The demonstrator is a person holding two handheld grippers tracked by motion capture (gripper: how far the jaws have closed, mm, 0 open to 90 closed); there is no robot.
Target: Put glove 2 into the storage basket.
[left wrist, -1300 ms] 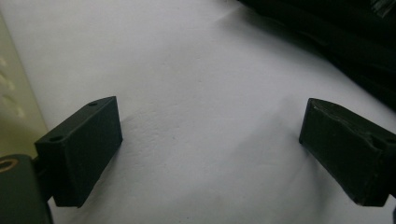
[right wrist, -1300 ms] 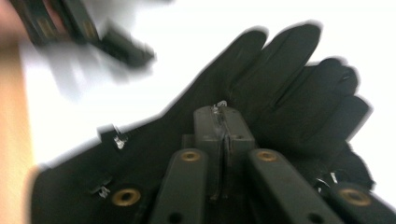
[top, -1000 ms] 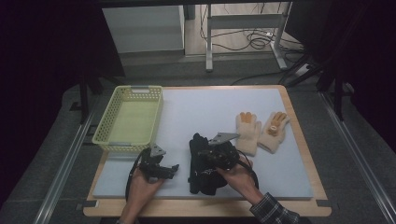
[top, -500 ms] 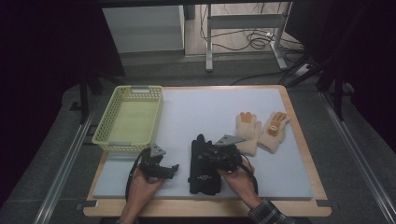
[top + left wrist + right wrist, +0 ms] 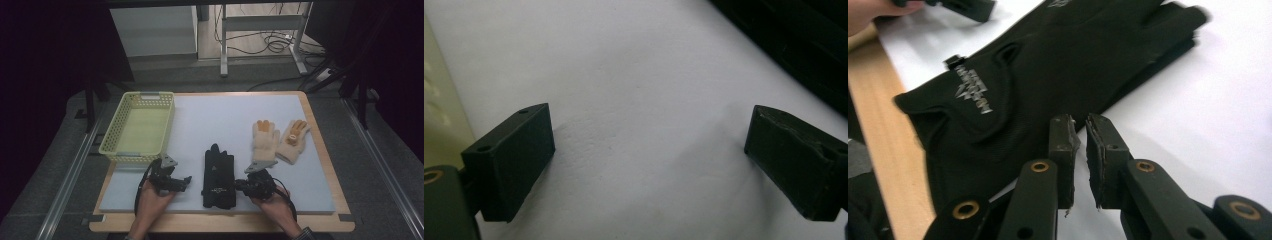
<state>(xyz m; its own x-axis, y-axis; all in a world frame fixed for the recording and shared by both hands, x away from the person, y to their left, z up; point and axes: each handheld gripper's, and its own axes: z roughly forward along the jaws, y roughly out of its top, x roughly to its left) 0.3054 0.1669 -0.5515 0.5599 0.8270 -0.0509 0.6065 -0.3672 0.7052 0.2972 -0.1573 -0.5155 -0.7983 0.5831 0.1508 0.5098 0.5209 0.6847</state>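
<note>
The black gloves (image 5: 218, 174) lie stacked flat on the white mat (image 5: 220, 120) near the front edge of the worktop (image 5: 320, 150), fingers pointing away from the person, a silver logo showing by the cuff in the right gripper view (image 5: 1048, 75). Just right of the black gloves, the right tongs (image 5: 239, 186) point at the cuff end; in the right gripper view (image 5: 1078, 131) their jaws stand nearly together with only a thin slit between them and nothing clamped, the tips just beside the glove's edge, and they have just been closing. Left of the black gloves, a short way off, the left tongs (image 5: 185, 180) rest low over the mat with jaws wide apart, and the left gripper view (image 5: 649, 150) shows bare mat between them and the dark glove edge at the upper right. Farther right of the black gloves and a little farther back lie two cream gloves (image 5: 277, 140) with orange fingertips, side by side. Back and left of the black gloves sits a pale yellow-green basket (image 5: 116, 131) at the mat's left edge.
</note>
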